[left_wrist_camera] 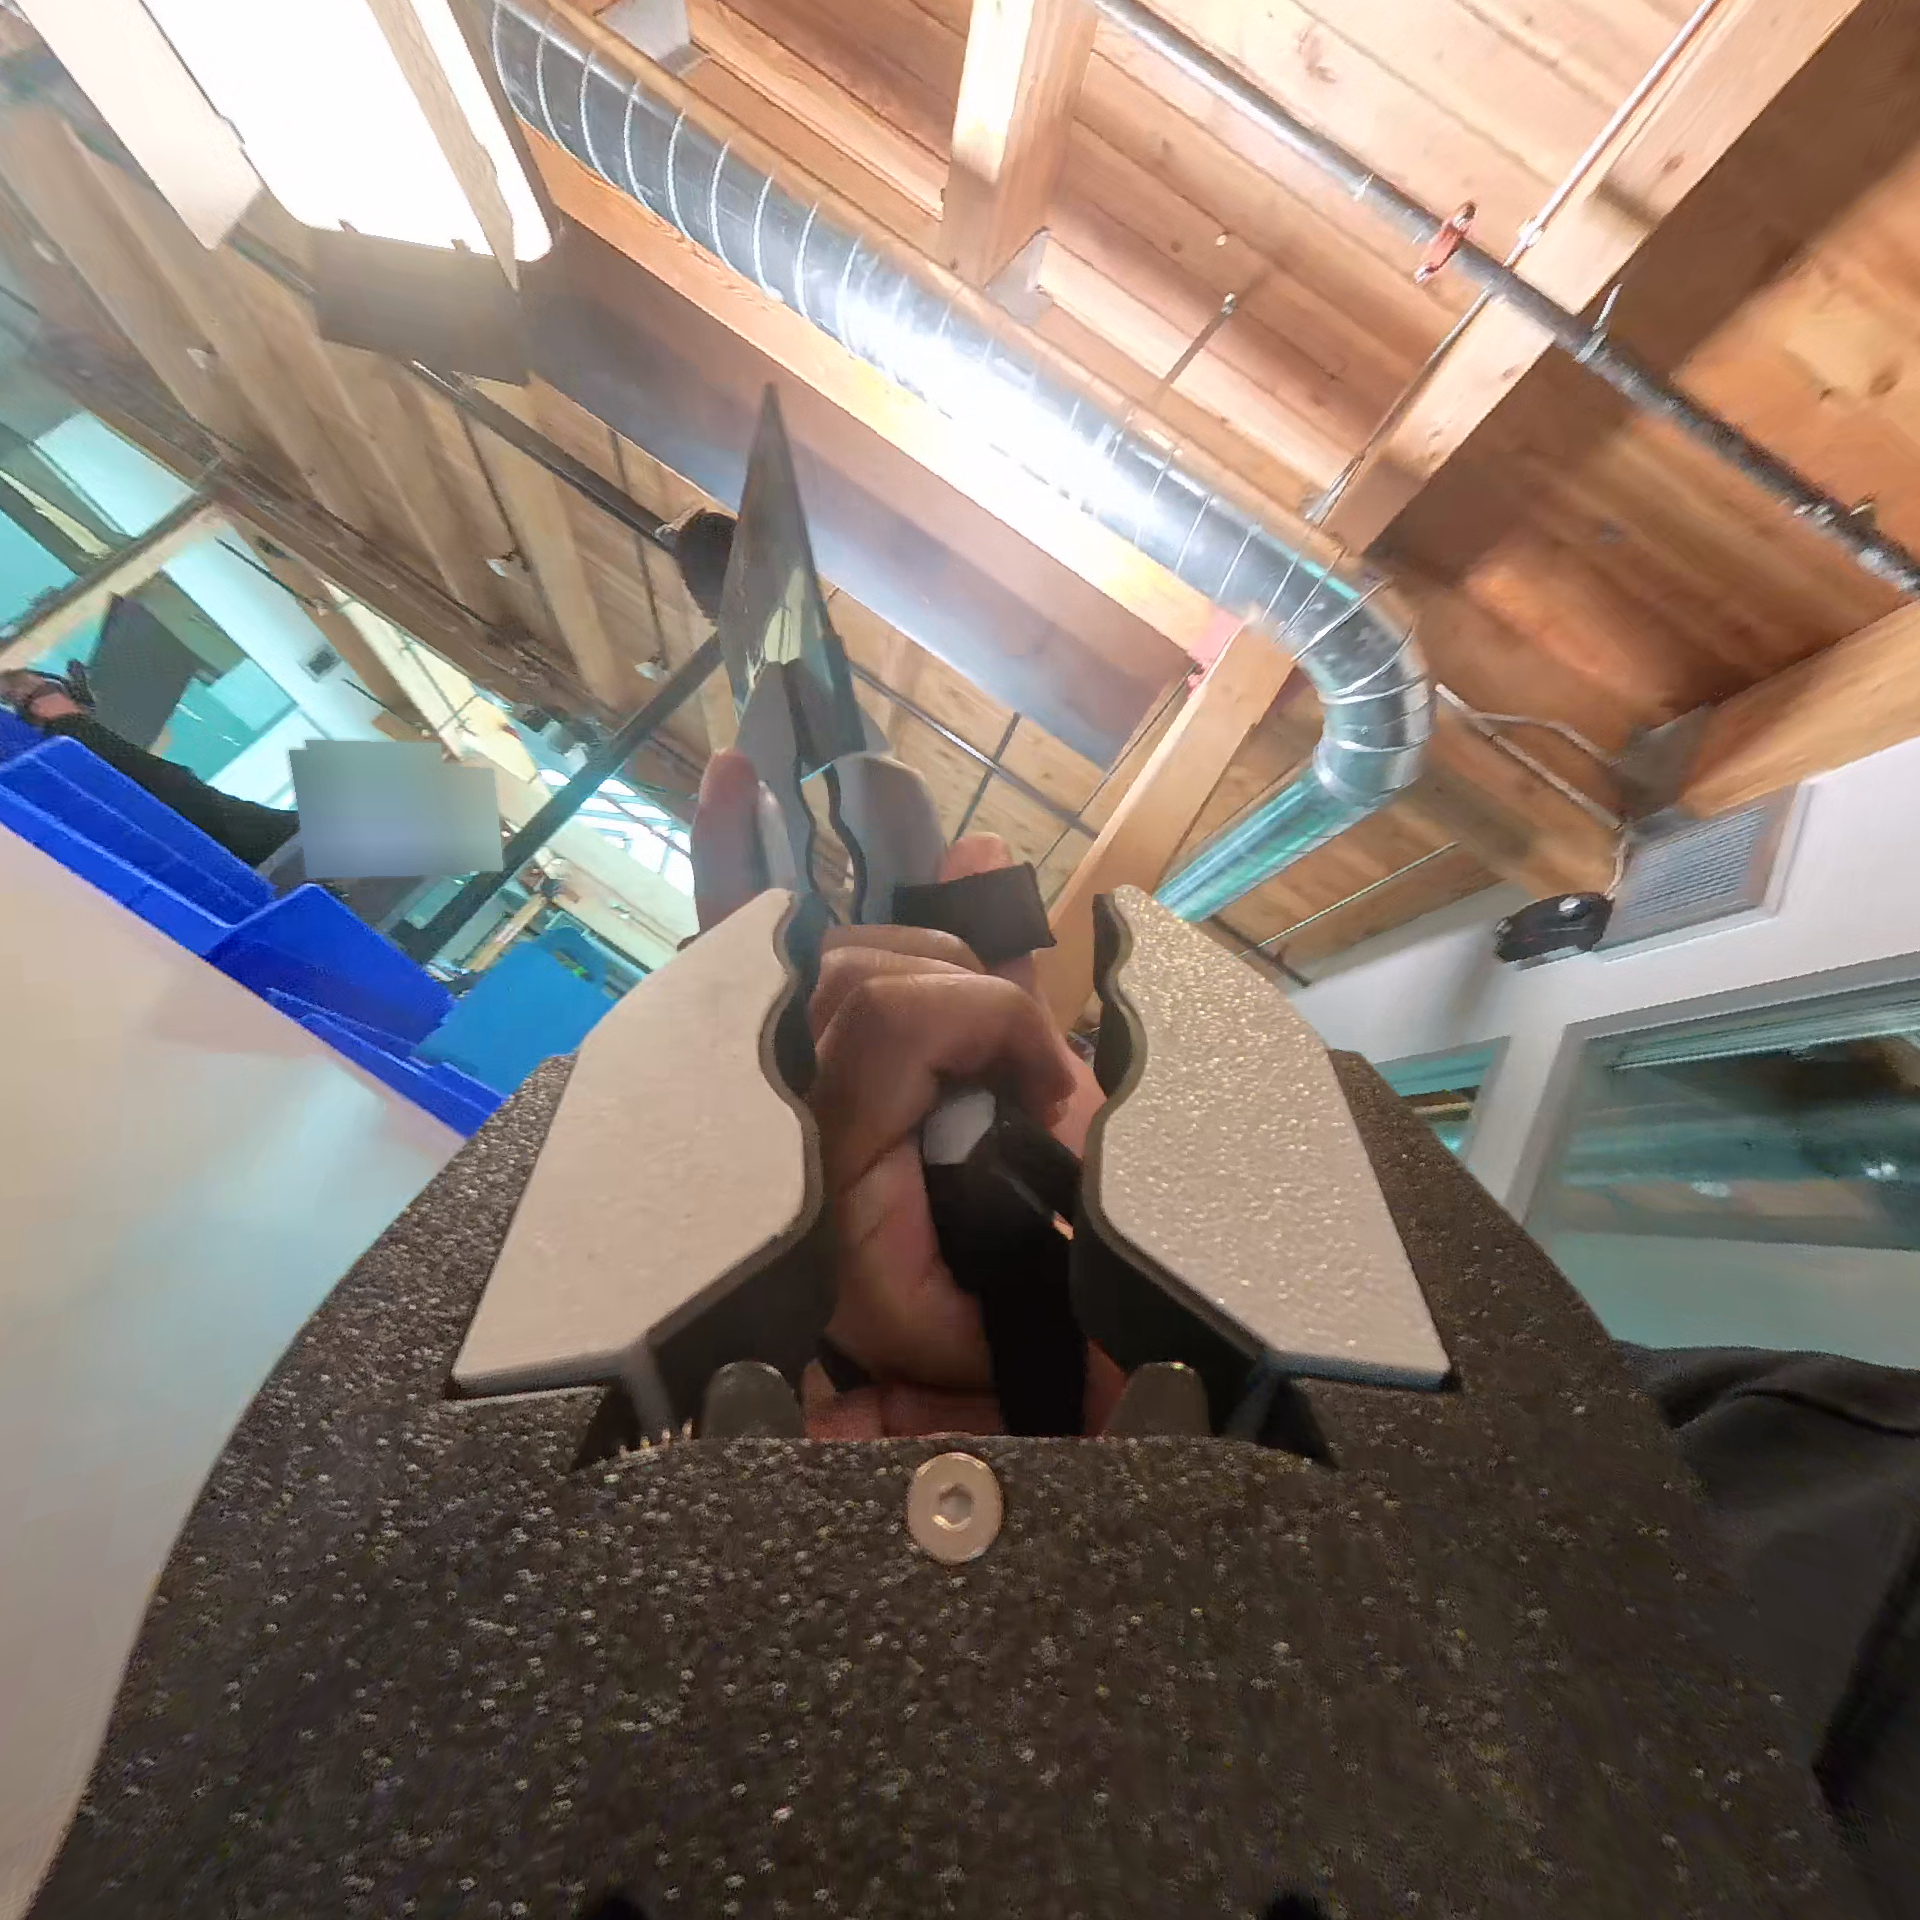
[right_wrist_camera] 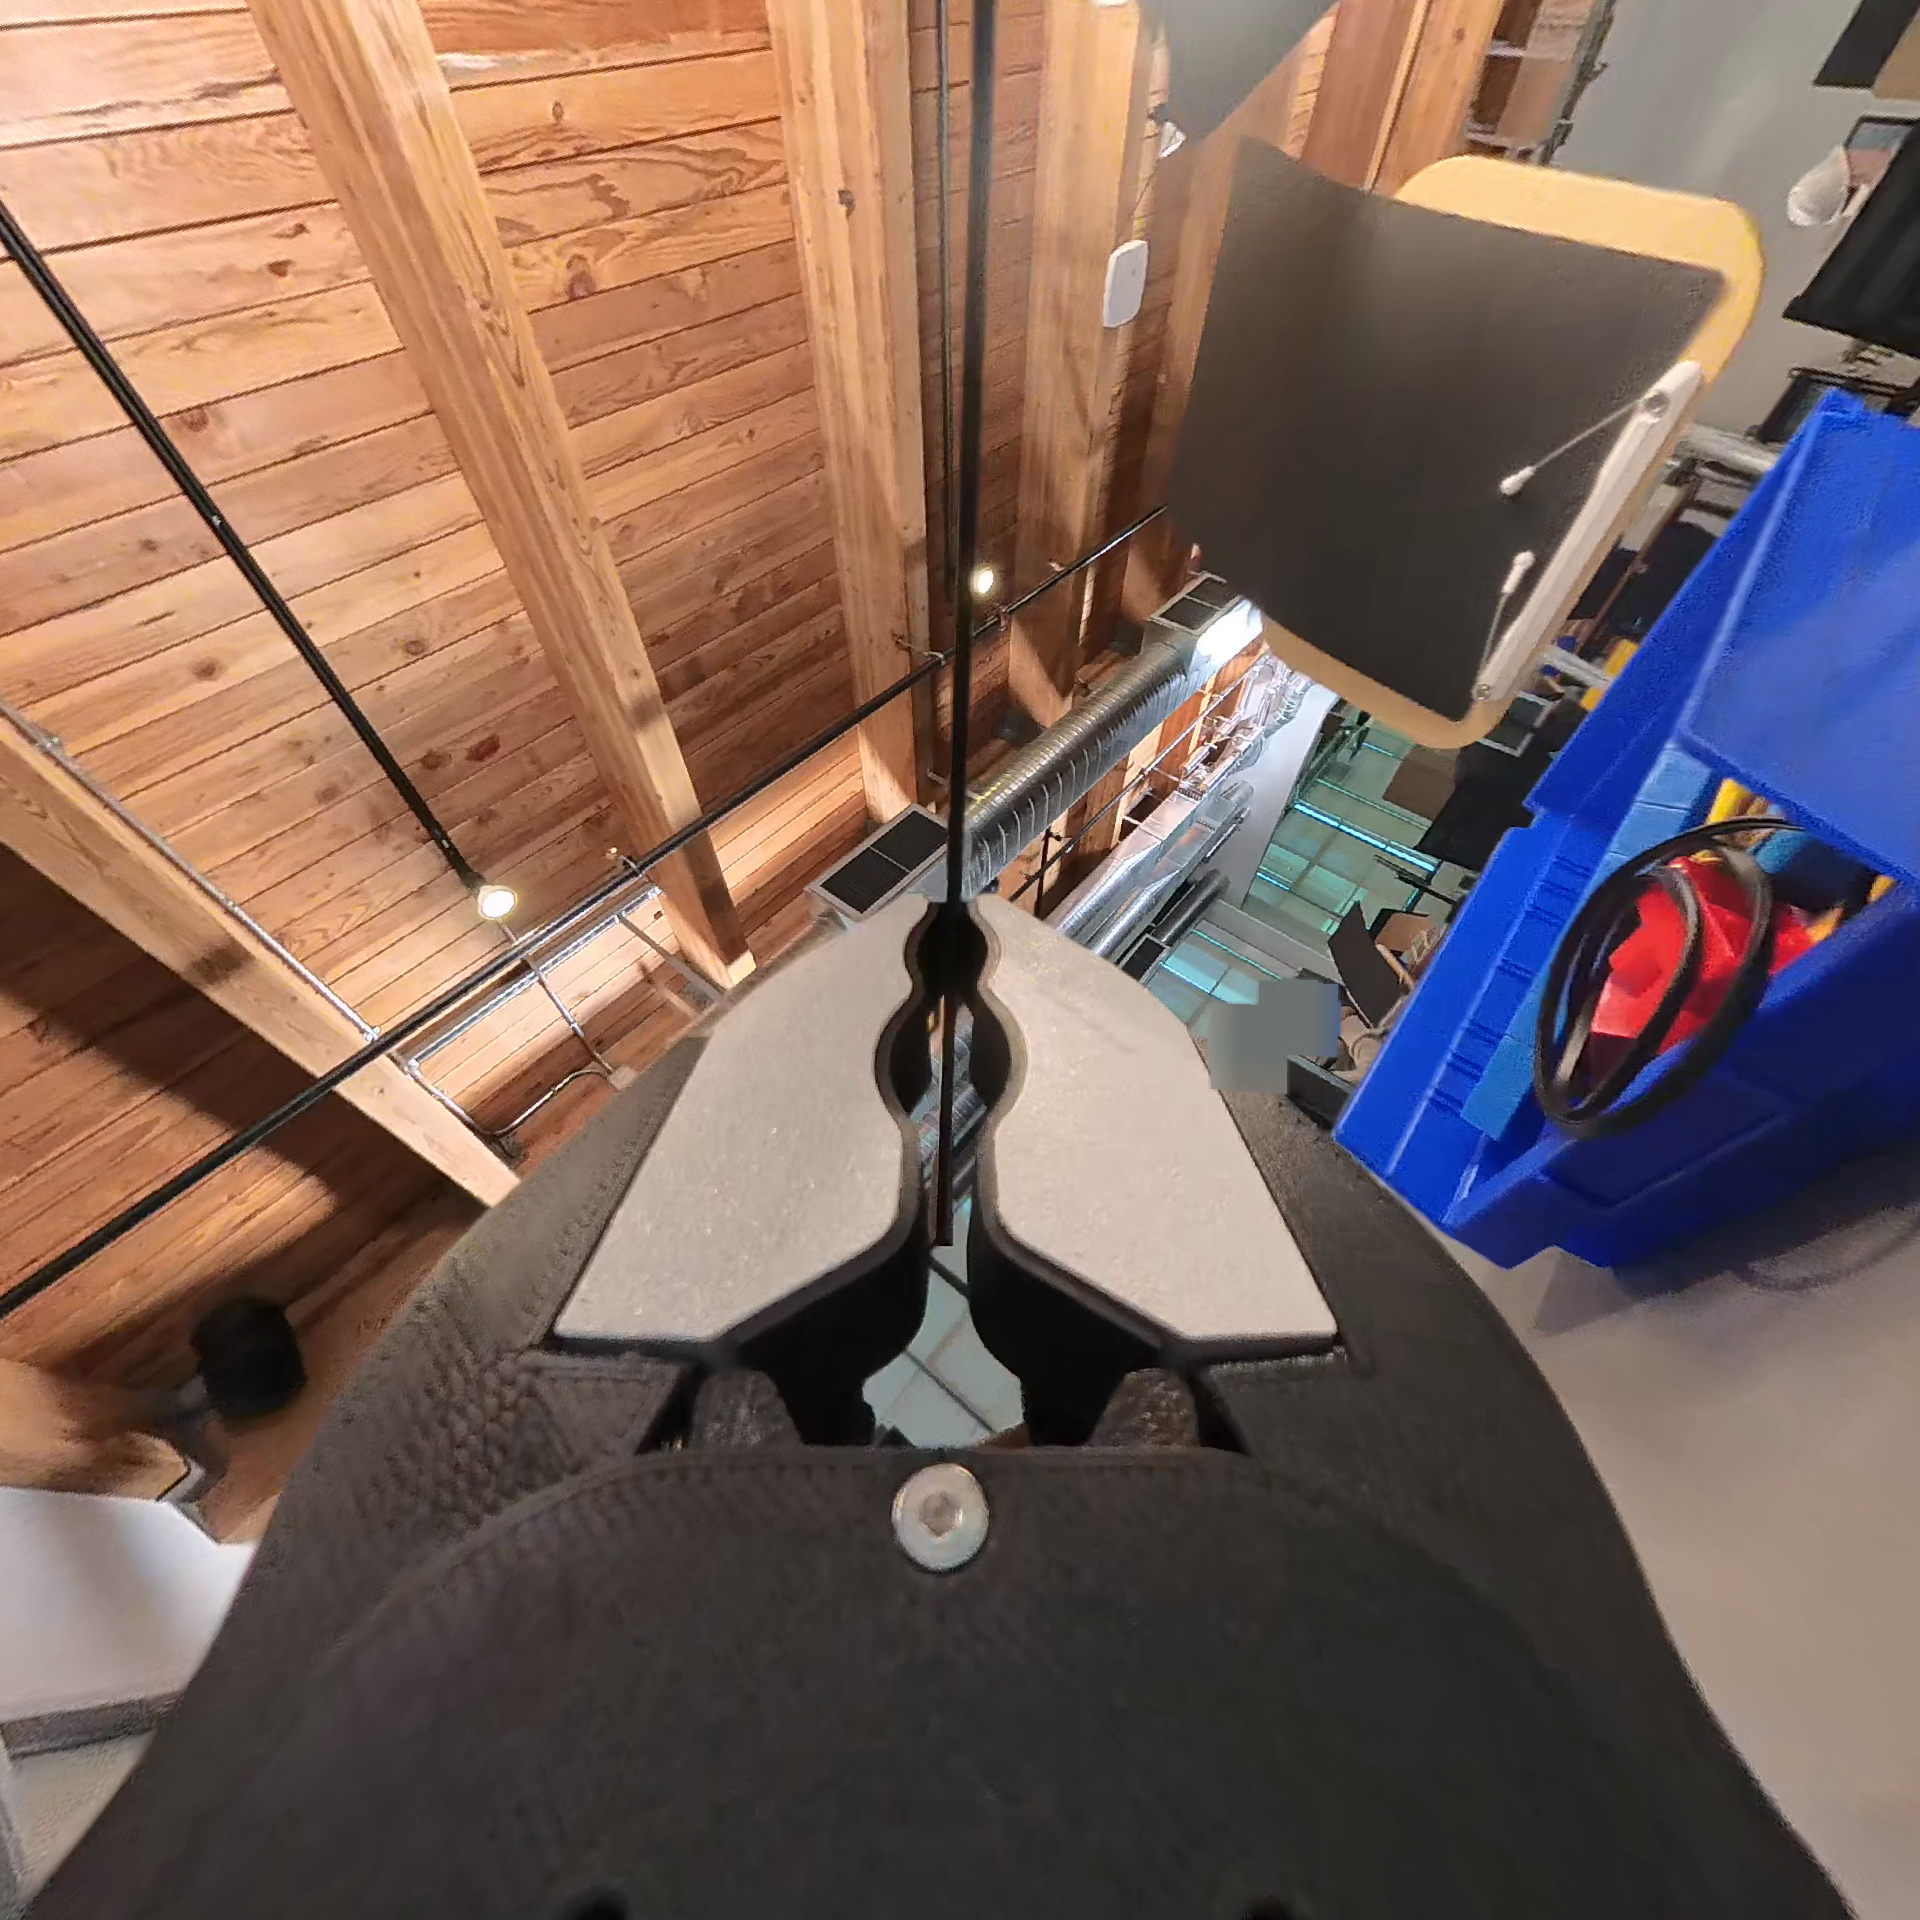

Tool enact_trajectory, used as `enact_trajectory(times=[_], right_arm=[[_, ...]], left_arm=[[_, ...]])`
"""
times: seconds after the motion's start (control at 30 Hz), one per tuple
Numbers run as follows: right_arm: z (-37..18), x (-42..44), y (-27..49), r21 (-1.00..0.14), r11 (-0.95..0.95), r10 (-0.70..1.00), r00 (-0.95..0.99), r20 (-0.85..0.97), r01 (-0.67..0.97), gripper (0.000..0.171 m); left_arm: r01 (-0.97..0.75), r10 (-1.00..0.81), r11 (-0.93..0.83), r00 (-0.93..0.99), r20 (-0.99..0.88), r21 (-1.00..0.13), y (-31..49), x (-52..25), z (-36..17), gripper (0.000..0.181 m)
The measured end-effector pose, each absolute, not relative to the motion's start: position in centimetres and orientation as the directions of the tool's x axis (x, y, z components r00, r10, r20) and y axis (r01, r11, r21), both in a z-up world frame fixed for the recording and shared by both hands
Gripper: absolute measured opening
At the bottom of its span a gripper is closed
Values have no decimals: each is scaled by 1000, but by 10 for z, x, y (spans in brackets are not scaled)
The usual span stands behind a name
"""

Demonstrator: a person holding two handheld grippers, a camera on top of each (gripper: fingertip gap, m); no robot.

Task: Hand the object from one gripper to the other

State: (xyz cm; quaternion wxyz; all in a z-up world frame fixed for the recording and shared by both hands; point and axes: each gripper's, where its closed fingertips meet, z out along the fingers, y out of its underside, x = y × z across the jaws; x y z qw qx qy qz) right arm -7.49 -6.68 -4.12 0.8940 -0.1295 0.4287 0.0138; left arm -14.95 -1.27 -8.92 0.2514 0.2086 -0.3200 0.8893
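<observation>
Bright, even daylight with strong wide-angle bending at the edges. A white panel light point(left_wrist_camera: 343, 114) blows out, perhaps overexposed. Far background looks slightly soft.

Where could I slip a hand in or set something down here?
Bare white surface left of the left gripper, bordered by blue bins. Crowded: a hand fills the gap between its open fingers, and the right gripper is shut on the thin sheet.

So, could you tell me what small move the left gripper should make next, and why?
Probably ease the left gripper forward and slightly left until it straddles the thin shiny plate. It is open, the right gripper is shut on the plate's lower end, and the plate sits ahead of the left-hand finger, not the gap.
</observation>
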Motion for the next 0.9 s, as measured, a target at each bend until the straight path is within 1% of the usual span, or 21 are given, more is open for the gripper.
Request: enact_trajectory(times=[0.03, 0.1, 0.17, 0.23, 0.3, 0.33, 0.4, 0.43, 0.47, 0.53, 0.63, 0.7, 0.83, 0.9], right_arm=[[-36, -80, -63, -238, 962, -99, 645, -757, -132, 2], [-29, -88, -55, -290, 950, -139, 669, -730, -118, 2], [-31, -89, -47, -340, 934, -182, 667, -722, -113, 2], [-37, -88, -42, -372, 919, -197, 666, -719, -130, 2], [-43, -84, -41, -429, 894, -244, 662, -709, -130, 2], [-46, -82, -42, -460, 878, -268, 659, -703, -133, 1], [-52, -79, -41, -533, 830, -308, 660, -685, -166, 2], [-56, -79, -40, -566, 804, -325, 662, -675, -183, 2], [-61, -79, -39, -589, 781, -327, 668, -669, -208, 1], [-73, -80, -32, -616, 736, -308, 673, -673, -280, 2], [-92, -81, -16, -645, 646, -268, 670, -692, -408, 2], [-103, -86, -5, -649, 577, -220, 670, -709, -497, 2], [-119, -106, 18, -640, 396, -80, 670, -738, -658, 2], [-125, -116, 26, -643, 316, -41, 667, -744, -698, 2]], left_arm=[[-577, 321, -677, -790, 523, -456, -10, -151, -87, 52], [-536, 301, -688, -824, 479, -490, -7, -157, -81, 52], [-453, 231, -715, -872, 431, -533, -3, -161, -79, 52], [-402, 139, -709, -885, 444, -579, -4, -154, -83, 52], [-388, 72, -698, -874, 480, -602, -2, -143, -87, 52], [-359, 0, -688, -869, 495, -630, -1, -135, -91, 51], [-248, -190, -658, -859, 475, -711, 6, -118, -96, 51], [-192, -257, -636, -861, 439, -748, 11, -112, -95, 51], [-172, -293, -602, -861, 416, -780, 12, -109, -94, 50], [-217, -266, -545, -871, 413, -810, 10, -106, -91, 52], [-220, -319, -476, -859, 401, -851, 15, -90, -93, 55], [-252, -308, -425, -863, 400, -870, 20, -85, -95, 55], [-364, -227, -275, -875, 428, -890, 28, -80, -105, 50], [-444, -115, -198, -875, 471, -874, 30, -88, -107, 46]])
